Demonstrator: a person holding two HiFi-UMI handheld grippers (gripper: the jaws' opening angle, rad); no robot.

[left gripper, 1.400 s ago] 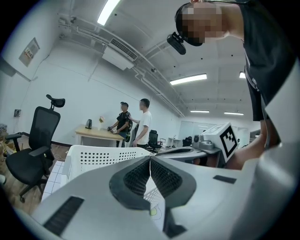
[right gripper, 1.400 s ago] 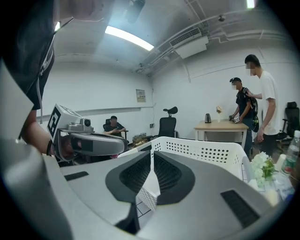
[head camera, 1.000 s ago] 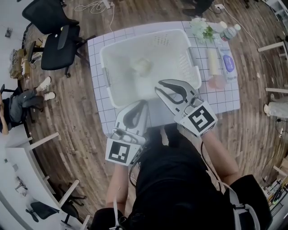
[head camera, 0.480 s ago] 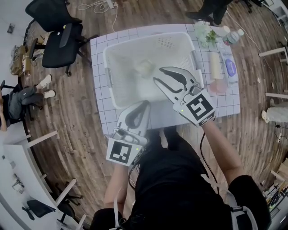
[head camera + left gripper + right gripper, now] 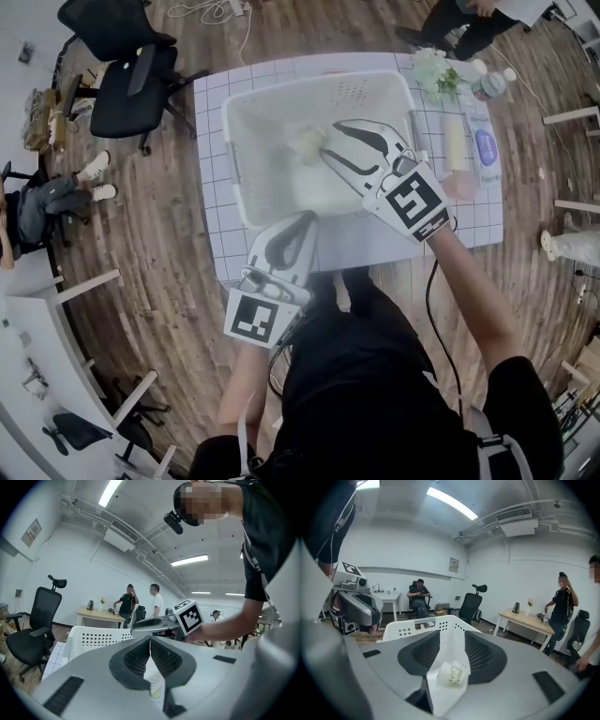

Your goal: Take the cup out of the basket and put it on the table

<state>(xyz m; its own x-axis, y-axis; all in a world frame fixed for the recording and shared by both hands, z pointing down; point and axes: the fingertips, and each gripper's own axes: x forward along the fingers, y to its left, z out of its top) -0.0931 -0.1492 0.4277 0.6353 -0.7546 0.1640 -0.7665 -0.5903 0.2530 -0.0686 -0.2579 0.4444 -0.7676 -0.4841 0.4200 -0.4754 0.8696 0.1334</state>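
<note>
In the head view, the right gripper (image 5: 328, 141) is being held inside the white perforated basket (image 5: 267, 183), which is being carried by the gridded tabletop (image 5: 211, 159) toward its far edge. The cup (image 5: 307, 142) is lying on the basket floor, just ahead of the fingertips. The left gripper (image 5: 302, 217) is being held over the near edge, outside the basket.

In the left gripper view, its fingers are being pressed together on nothing.

In the right gripper view, the fingers are being held apart, having just been opening. The cup is being seen between them, on its side and not gripped.

Right claw (image 5: 328, 139) widening, left claw (image 5: 302, 217) closed
</note>
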